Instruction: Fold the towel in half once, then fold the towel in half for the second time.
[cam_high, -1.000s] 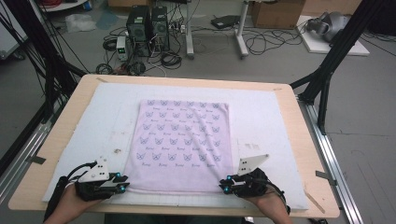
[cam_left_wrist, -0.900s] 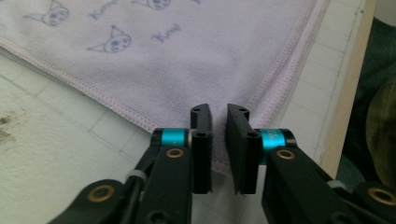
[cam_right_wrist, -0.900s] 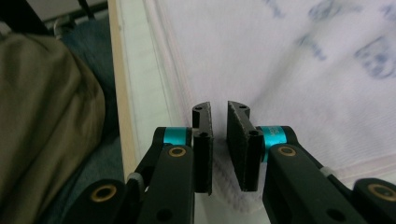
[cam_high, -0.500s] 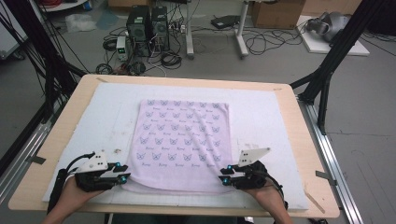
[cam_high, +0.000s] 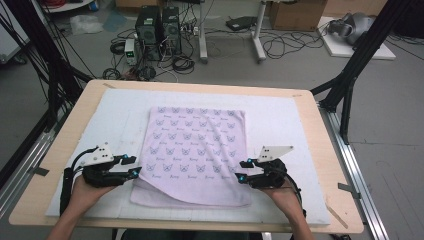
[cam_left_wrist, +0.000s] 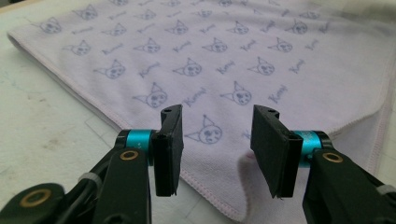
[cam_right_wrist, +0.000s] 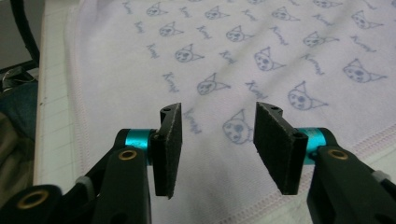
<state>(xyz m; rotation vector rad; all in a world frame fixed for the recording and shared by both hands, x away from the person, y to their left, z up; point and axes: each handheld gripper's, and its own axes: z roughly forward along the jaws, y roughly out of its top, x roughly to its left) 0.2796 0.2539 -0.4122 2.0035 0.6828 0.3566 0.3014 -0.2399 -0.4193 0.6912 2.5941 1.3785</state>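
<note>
A big wooden table (cam_high: 75, 120) sits in the middle of the high view. A white mat (cam_high: 280, 120) lies flat on top of it and covers most of it.

A light purple towel (cam_high: 195, 150) lies on the middle of the mat. It has little cat faces printed all over it. The towel is folded over, so a top layer rests on a bottom layer. The bottom layer peeks out along the near edge, at 6 o'clock, and the fold line runs a bit slanted there.

The left gripper (cam_high: 131, 166) is at about 8 o'clock from the middle of the towel, just beside the towel's near left corner. A hand holds it from behind. In the left gripper view, the towel (cam_left_wrist: 224, 70) spreads out ahead, and its folded corner lies low between the two black pads. The jaws have just been opening. They stand apart now, and the pads press on nothing.

The right gripper (cam_high: 243, 170) is at about 4 o'clock from the middle of the towel, at the towel's near right side. In the right gripper view, the towel (cam_right_wrist: 243, 60) lies flat under the jaws, with its stitched edge at 5 o'clock. These jaws have just been opening too. They are spread apart and pinch nothing.
</note>
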